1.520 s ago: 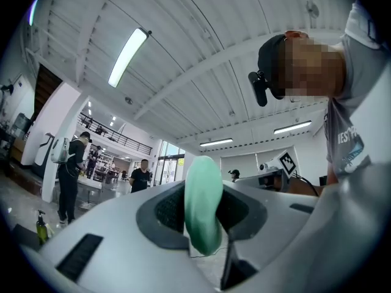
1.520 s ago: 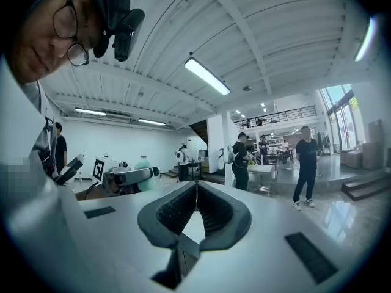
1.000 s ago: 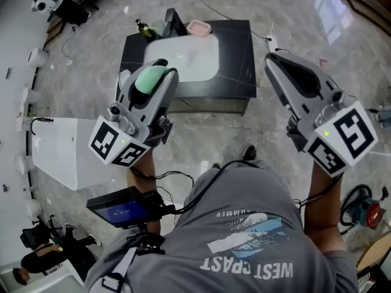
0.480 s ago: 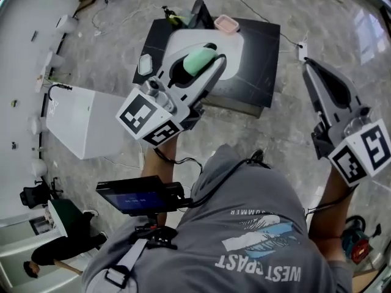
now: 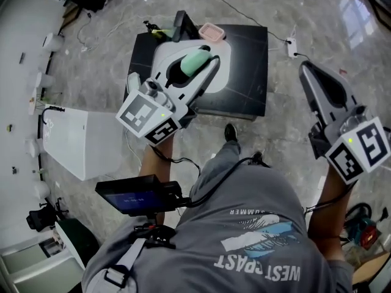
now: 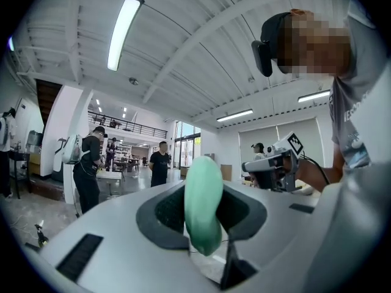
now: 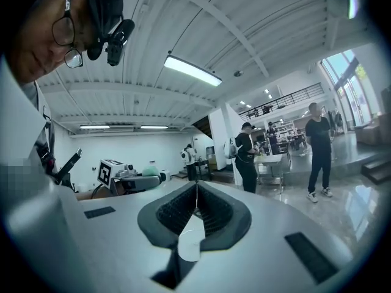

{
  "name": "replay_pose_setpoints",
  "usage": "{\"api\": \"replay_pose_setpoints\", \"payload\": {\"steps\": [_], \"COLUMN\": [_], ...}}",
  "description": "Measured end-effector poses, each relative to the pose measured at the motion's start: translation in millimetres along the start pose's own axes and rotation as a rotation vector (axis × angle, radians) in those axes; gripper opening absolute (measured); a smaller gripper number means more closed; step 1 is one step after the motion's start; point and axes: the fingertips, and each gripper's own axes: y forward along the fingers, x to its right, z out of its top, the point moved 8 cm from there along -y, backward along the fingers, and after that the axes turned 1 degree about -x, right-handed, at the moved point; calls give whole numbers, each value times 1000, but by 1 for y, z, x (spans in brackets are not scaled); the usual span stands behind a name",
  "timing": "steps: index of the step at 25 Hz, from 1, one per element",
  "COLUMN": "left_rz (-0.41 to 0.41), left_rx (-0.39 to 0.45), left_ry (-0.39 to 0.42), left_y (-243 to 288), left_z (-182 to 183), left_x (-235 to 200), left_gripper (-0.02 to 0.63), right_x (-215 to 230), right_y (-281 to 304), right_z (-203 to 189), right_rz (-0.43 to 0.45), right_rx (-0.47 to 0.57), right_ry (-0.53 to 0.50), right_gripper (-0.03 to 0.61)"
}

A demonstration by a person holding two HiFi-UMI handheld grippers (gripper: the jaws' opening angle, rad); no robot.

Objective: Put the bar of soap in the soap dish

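Note:
My left gripper (image 5: 197,65) is shut on a pale green bar of soap (image 5: 194,60), held in the air over the white sink (image 5: 223,66) of a black counter. In the left gripper view the soap (image 6: 203,203) stands on edge between the jaws of the left gripper (image 6: 204,212), which points up toward the ceiling. A pink soap dish (image 5: 212,32) sits at the counter's far edge, beyond the soap. My right gripper (image 5: 317,78) hangs to the right of the counter, shut with nothing in it; in its own view the right gripper (image 7: 195,209) has its pads closed together.
A black faucet (image 5: 181,25) and small green and yellow items (image 5: 156,32) stand behind the sink. A white box (image 5: 79,139) lies on the marble floor to the left. A power strip and cable (image 5: 291,44) run right of the counter. Several people stand far off in the hall.
The view shifted, so the counter now sits slightly further left and lower. My left gripper with the soap stays over the sink; the right gripper has barely moved.

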Motion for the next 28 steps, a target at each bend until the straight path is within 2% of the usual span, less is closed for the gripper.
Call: {"api": "replay_pose_setpoints", "payload": {"steps": [10,15,21,28], "left_rz": [-61,-89,-77,-49], "left_rx": [-20,-67,-228,-536], "left_ry": [62,130,302,615], "left_y": [29,45,82,133], "left_z": [-3,-24,-61,-132], "left_x": [-90,-132,-171,-214], "left_gripper": [112,112,112,112], "right_x": [8,6,19,60], "right_y": [47,62,64,73], "right_z": [22,22,14,13], "right_rz": [-126,-198,-265,-266], "right_rx": [0,-1,-16,-14], "right_ry": [-34,-44,-7,33], "right_gripper": [8,8,8,8]}}
